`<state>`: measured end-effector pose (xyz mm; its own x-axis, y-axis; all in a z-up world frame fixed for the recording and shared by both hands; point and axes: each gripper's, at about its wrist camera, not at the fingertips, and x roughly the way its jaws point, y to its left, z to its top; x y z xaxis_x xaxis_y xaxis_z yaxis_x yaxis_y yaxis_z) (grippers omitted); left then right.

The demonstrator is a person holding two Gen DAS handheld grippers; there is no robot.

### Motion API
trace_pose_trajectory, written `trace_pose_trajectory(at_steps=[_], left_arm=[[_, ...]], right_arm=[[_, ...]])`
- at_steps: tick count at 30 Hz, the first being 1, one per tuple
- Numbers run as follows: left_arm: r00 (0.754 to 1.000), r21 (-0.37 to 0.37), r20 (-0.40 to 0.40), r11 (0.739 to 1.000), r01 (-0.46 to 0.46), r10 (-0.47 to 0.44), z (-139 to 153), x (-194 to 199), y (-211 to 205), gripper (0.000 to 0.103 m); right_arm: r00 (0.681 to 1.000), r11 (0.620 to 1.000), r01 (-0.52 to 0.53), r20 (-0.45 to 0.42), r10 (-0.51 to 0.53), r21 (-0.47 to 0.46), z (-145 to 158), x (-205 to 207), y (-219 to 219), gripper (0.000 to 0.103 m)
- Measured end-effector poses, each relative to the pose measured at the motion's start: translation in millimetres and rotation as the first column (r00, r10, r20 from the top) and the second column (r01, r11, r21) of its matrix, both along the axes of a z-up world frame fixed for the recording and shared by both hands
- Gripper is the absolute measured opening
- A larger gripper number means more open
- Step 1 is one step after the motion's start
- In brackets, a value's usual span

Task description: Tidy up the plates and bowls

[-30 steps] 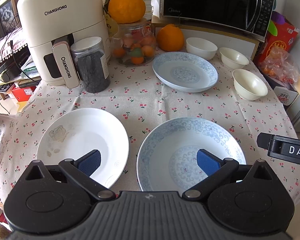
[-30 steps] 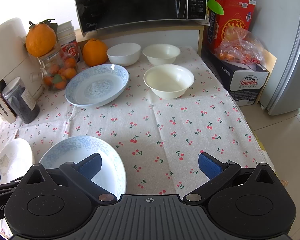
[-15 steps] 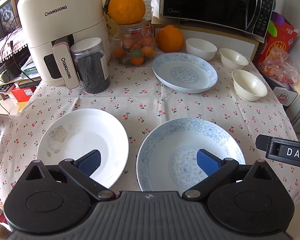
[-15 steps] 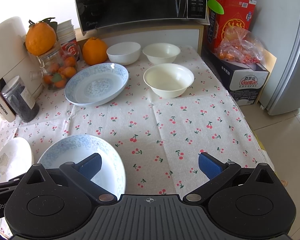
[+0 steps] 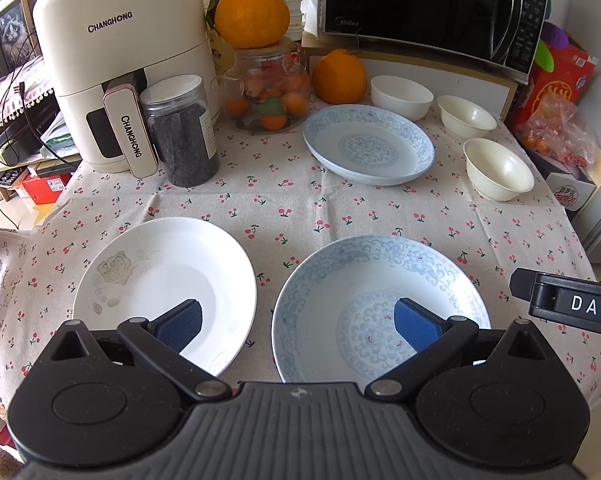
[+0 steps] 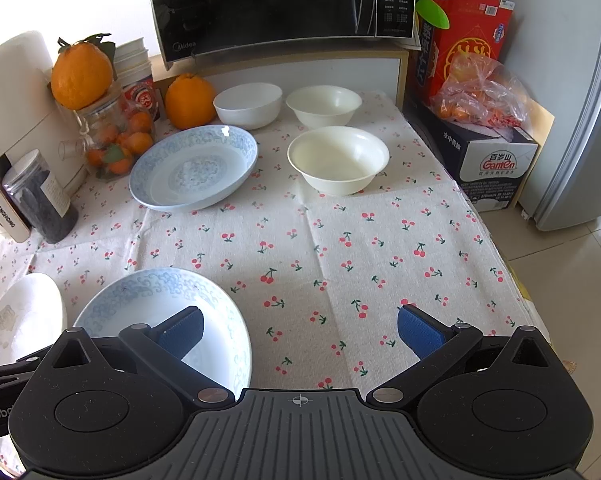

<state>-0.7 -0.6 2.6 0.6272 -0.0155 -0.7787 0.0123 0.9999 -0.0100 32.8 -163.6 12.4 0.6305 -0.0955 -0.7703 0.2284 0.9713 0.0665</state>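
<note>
Three plates and three bowls on a cherry-print tablecloth [image 5: 292, 200].

Plates: one white plate [image 5: 164, 280], one near blue plate [image 5: 380, 304], one far blue plate [image 5: 368, 144]. Bowls: first [image 5: 401, 96], second [image 5: 466, 115], third [image 5: 499, 168]. Two large oranges, one [image 5: 252, 14] on a jar, one [image 5: 338, 76] on the cloth. Two jars: glass jar [image 5: 270, 96], dark jar [image 5: 180, 132].

Both views look forward and down along their own blue-padded fingers from the near edge of the cherry-print tablecloth [image 5: 284, 184], toward the microwave [image 5: 428, 4] at the back. The left wrist view sits further left — close over the white plate [image 5: 156, 276] and the near blue-patterned plate [image 5: 340, 276], with the air fryer [image 5: 120, 60] at far left. The right wrist view sits further right, over bare cloth, taking in the fridge [image 6: 580, 120] and floor. They share the near blue-patterned plate, the far blue-patterned plate [image 6: 192, 168], three bowls and the microwave — and the left view catches the right gripper's [image 6: 300, 326] side at its right edge.
</note>
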Motion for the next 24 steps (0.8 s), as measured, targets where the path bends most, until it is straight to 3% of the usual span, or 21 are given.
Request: trace_pose_trajectory(at_steps=[14, 20, 24], left_arm=[[0.998, 0.045, -0.051, 0.998, 0.037, -0.035, -3, 1, -5, 0.103], [0.995, 0.006, -0.036, 0.996, 0.091, -0.091, -2, -8, -1, 0.103], [0.989, -0.041, -0.097, 0.994, 0.104, -0.108, -7, -9, 8, 0.103]], right_arm=[[1.0, 1.0, -0.011, 0.019, 0.011, 0.0, 1, -2, -2, 0.103], [0.997, 0.997, -0.048, 0.06, 0.051, -0.054, 7, 2, -3, 0.103], [0.997, 0.998, -0.064, 0.029, 0.064, -0.029, 15, 10, -8, 0.103]])
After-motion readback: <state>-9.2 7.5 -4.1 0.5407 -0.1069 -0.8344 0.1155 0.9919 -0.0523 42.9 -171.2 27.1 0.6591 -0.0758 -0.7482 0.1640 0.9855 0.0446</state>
